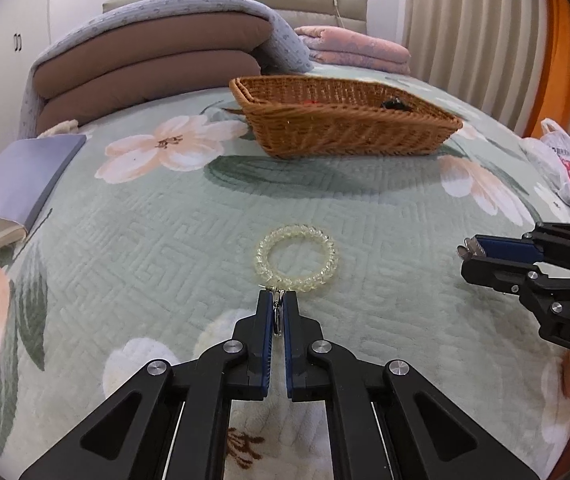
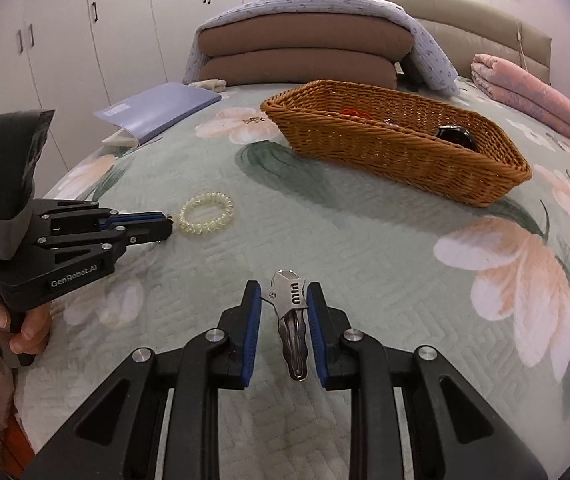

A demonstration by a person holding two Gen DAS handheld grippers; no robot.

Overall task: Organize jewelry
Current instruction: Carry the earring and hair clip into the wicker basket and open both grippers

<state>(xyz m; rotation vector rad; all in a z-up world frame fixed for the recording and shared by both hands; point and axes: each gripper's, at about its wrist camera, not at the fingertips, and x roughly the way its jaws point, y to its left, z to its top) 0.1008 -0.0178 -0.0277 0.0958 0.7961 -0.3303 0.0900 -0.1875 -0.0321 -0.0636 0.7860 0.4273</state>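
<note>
A pale yellow bead bracelet (image 1: 296,260) lies on the quilted bedspread, with a small metal charm at its near side. My left gripper (image 1: 279,298) is shut on that charm; it also shows in the right wrist view (image 2: 167,224) beside the bracelet (image 2: 206,213). My right gripper (image 2: 283,292) is shut on a silver metal clasp piece (image 2: 289,312) just above the bedspread; it also shows in the left wrist view (image 1: 465,254). A wicker basket (image 1: 345,132) (image 2: 401,152) stands farther back and holds a black item (image 2: 455,135) and a red item (image 2: 351,113).
A blue book (image 1: 21,180) lies at the left. Folded brown cushions under a blue blanket (image 1: 157,60) and a pink blanket (image 1: 361,48) sit behind the basket. A white plastic bag (image 1: 565,168) is at the right edge of the bed.
</note>
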